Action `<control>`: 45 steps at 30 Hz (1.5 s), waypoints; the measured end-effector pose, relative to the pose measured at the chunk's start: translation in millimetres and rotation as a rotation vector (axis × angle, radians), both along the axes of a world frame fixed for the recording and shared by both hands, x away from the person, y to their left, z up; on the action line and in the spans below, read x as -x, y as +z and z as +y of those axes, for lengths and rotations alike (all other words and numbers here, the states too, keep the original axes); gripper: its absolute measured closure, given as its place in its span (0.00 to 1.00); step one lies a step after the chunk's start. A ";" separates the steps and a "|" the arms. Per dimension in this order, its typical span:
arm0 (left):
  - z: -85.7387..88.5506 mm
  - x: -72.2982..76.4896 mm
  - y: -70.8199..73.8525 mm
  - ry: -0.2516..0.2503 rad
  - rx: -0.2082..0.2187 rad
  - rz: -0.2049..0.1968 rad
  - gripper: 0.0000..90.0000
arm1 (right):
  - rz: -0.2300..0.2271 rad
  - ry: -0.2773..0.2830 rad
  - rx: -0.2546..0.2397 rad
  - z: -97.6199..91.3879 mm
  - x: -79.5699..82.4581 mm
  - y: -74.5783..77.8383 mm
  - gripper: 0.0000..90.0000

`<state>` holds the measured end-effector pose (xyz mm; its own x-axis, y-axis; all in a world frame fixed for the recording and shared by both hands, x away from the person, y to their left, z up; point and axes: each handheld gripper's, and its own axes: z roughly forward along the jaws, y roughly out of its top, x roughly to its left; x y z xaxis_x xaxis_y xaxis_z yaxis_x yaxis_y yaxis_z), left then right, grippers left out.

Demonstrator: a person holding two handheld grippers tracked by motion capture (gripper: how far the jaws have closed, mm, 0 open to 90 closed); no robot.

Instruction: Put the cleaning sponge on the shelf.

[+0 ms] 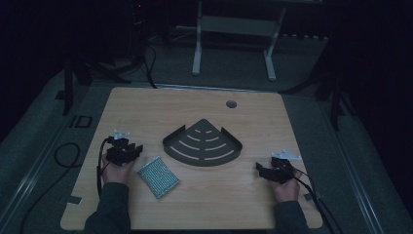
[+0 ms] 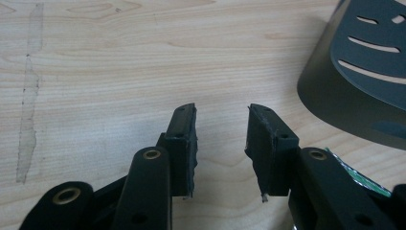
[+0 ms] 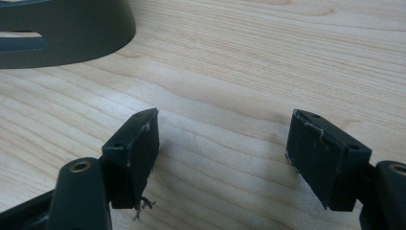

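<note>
While both hands rest on the pale wooden table (image 1: 146, 107), the left gripper (image 1: 127, 152) and right gripper (image 1: 265, 170) hold their jaws spread on nothing. Just right of the left gripper lies a green mesh scouring pad (image 1: 157, 176), its long axis slanting near-right; behind it sits a dark, fan-shaped slotted metal shelf (image 1: 203, 144).

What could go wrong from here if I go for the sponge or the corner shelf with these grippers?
The sponge lies flat beside the left gripper, so its open jaws might scrape the table or just shove it. The dark corner shelf has a smooth curved wall that could slip from a pinch. A cable trailing behind the right gripper might snag at the table edge.
</note>
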<state>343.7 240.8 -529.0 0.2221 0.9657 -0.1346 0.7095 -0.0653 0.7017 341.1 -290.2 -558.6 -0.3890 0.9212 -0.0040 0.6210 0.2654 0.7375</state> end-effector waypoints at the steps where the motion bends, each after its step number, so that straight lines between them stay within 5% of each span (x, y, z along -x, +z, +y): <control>1: -0.6 1.0 0.7 -0.005 0.000 0.000 0.71 | 0.000 0.000 0.000 0.0 0.0 0.0 0.29; 9: -4.5 11.0 9.9 -0.056 0.018 -0.008 0.75 | 0.000 0.003 0.000 -0.3 0.0 0.0 0.29; 24: -24.7 35.9 23.3 -0.202 0.028 0.017 0.99 | 0.000 0.004 0.001 -0.3 0.0 0.0 0.29; 45: -42.7 72.3 15.0 -0.303 -0.001 0.103 1.00 | 0.000 0.004 0.000 -0.3 0.0 0.0 0.29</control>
